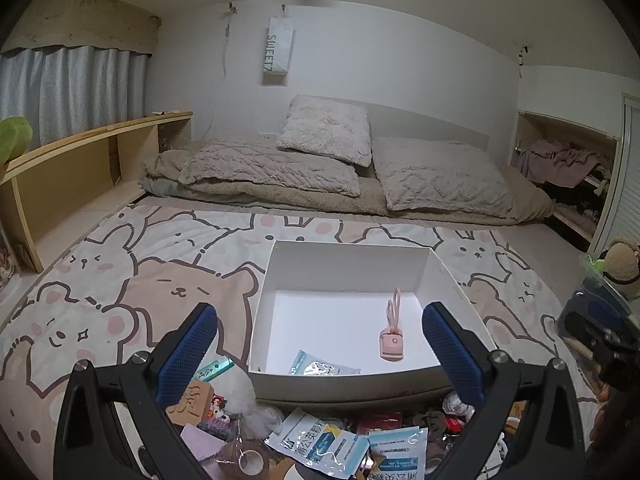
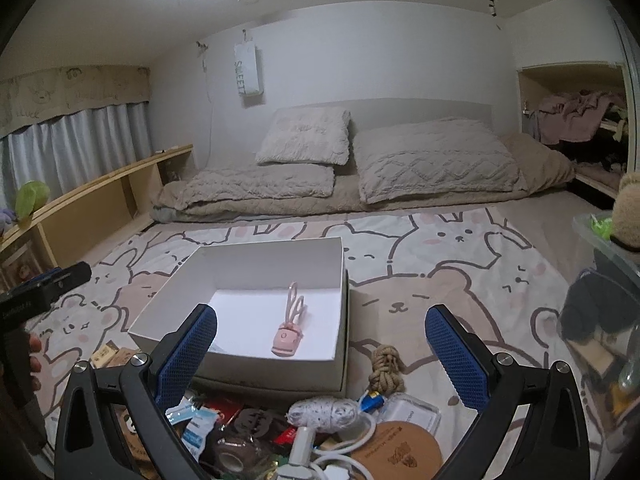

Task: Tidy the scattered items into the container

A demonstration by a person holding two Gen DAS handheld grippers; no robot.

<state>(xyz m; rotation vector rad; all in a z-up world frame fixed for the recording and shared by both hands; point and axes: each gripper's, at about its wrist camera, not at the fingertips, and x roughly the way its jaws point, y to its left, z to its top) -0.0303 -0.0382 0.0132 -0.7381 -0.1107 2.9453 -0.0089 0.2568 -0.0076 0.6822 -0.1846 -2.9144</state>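
A white open box (image 1: 348, 264) (image 2: 276, 256) stands on the cartoon-bear bedspread. Inside it lie a small pink fan-like gadget with a loop (image 1: 390, 344) (image 2: 285, 340) and a teal-and-white packet (image 1: 320, 366). My left gripper (image 1: 320, 356) hangs open over the box's near wall, with nothing between its blue pads. My right gripper (image 2: 320, 356) is open too, above the box's near right corner and empty. Scattered items lie in front of the box: blue-white sachets (image 1: 320, 444), a wooden stamp block (image 1: 192, 400), a knotted rope (image 2: 386, 368), a round cork coaster (image 2: 400, 452), a white cable (image 2: 320, 448).
A tape roll (image 1: 248, 460) and small trinkets crowd the near pile. Pillows (image 1: 324, 128) and a blanket lie at the far end. A wooden shelf (image 1: 80, 168) runs along the left. A clear bin with a plush toy (image 2: 616, 240) stands at right. A hand (image 2: 34, 356) holds the other gripper.
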